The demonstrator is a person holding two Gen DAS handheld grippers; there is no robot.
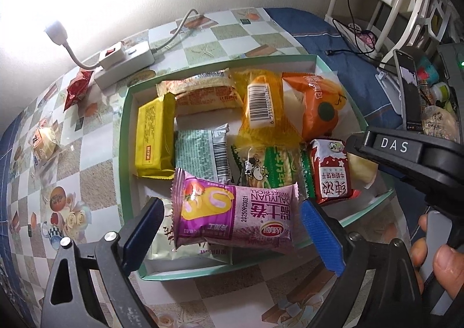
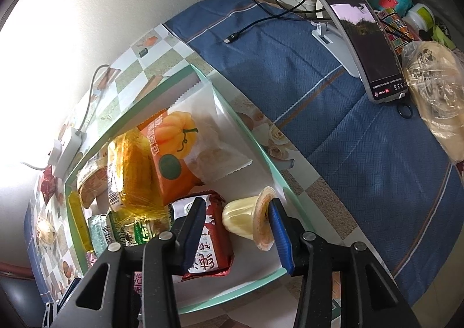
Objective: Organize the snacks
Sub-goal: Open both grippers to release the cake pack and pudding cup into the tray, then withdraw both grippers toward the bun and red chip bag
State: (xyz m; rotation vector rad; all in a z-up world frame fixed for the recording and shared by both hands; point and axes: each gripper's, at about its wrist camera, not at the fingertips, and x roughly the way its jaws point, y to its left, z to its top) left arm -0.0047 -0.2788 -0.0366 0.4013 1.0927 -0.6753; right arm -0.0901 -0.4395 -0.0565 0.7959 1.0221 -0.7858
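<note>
A green-rimmed box point(image 1: 124, 154) on the table holds several snack packets. A pink Swiss roll packet point(image 1: 235, 212) lies at the box's near side between the blue pads of my left gripper point(image 1: 232, 226), which stands open and clear of it on both sides. In the right wrist view my right gripper point(image 2: 236, 226) hangs low in the box's point(image 2: 278, 174) near right corner. A yellow jelly cup point(image 2: 243, 218) lies on its side between the fingers, its lid against the right pad. A gap shows at the left finger, which is over a red biscuit packet point(image 2: 211, 252).
A white power strip point(image 1: 124, 64), a red packet point(image 1: 76, 89) and a wrapped cake point(image 1: 43, 145) lie left of the box. On the blue cloth to the right are a phone on a stand point(image 2: 362, 38), a loose cable point(image 2: 232, 38) and bagged bread point(image 2: 435, 90).
</note>
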